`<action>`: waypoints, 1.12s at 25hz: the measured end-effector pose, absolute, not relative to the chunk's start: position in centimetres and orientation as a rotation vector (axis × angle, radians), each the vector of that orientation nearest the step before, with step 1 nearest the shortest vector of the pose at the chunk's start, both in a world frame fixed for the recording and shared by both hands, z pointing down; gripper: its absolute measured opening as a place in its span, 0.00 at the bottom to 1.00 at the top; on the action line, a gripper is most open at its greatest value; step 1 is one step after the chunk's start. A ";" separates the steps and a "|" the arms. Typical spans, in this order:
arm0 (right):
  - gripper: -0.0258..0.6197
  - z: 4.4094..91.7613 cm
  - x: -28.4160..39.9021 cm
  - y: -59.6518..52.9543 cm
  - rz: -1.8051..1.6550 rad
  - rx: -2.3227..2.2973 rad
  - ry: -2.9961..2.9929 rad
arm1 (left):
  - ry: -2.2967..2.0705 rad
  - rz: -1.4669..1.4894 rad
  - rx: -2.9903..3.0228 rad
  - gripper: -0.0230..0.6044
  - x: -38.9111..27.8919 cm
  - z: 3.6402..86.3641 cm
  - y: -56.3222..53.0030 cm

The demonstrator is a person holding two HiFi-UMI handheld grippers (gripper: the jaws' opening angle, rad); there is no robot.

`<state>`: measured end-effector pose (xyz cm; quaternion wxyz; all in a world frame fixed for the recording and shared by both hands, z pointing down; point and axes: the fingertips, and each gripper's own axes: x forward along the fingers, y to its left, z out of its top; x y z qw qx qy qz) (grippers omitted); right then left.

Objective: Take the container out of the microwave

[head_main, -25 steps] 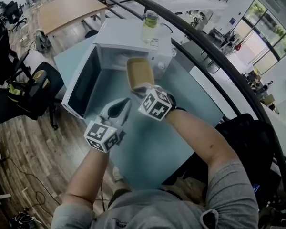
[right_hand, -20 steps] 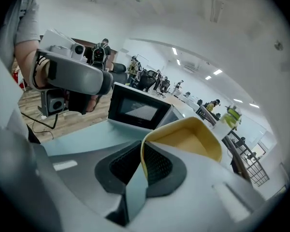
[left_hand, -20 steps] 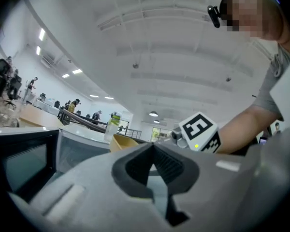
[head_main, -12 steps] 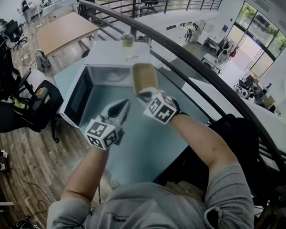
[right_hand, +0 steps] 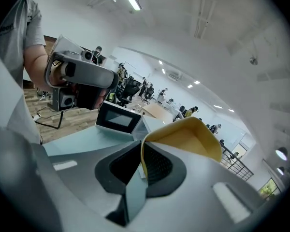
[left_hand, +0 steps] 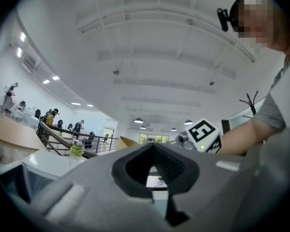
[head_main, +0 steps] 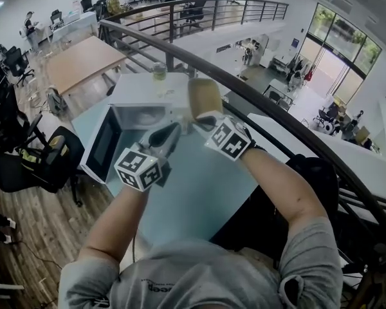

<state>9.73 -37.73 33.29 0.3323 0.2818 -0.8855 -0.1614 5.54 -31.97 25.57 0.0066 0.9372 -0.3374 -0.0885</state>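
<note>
The tan rectangular plastic container [head_main: 204,96], pinched in the right gripper [head_main: 204,116], has been lifted from before the open white microwave [head_main: 136,87] to above its top. The left gripper [head_main: 170,132] has been raised alongside, before the microwave's cavity.

A dark curved handrail [head_main: 141,33] sweeps past the pale blue table [head_main: 206,192]. 1 clear bottle [head_main: 159,71] of greenish drink stands upright near the rail. Beyond sits a wooden table [head_main: 80,63]. On the wood floor [head_main: 45,237], 1 black office chair [head_main: 42,163] carries something yellow and black. Tall windows [head_main: 338,50] glow at the right.
</note>
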 end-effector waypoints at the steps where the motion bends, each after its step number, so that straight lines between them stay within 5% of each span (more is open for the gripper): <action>1: 0.07 32.6 10.2 -37.7 -0.428 0.747 -2.317 | -1.044 -0.282 2.943 0.07 6.0 24.9 -32.0; 18: 0.07 23.2 14.0 -36.2 -0.569 0.848 -2.343 | -0.964 -0.324 3.064 0.07 9.1 16.8 -31.2; 28: 0.07 24.7 17.4 -37.1 -0.510 0.916 -2.326 | -0.889 -0.258 3.056 0.07 12.4 19.3 -32.2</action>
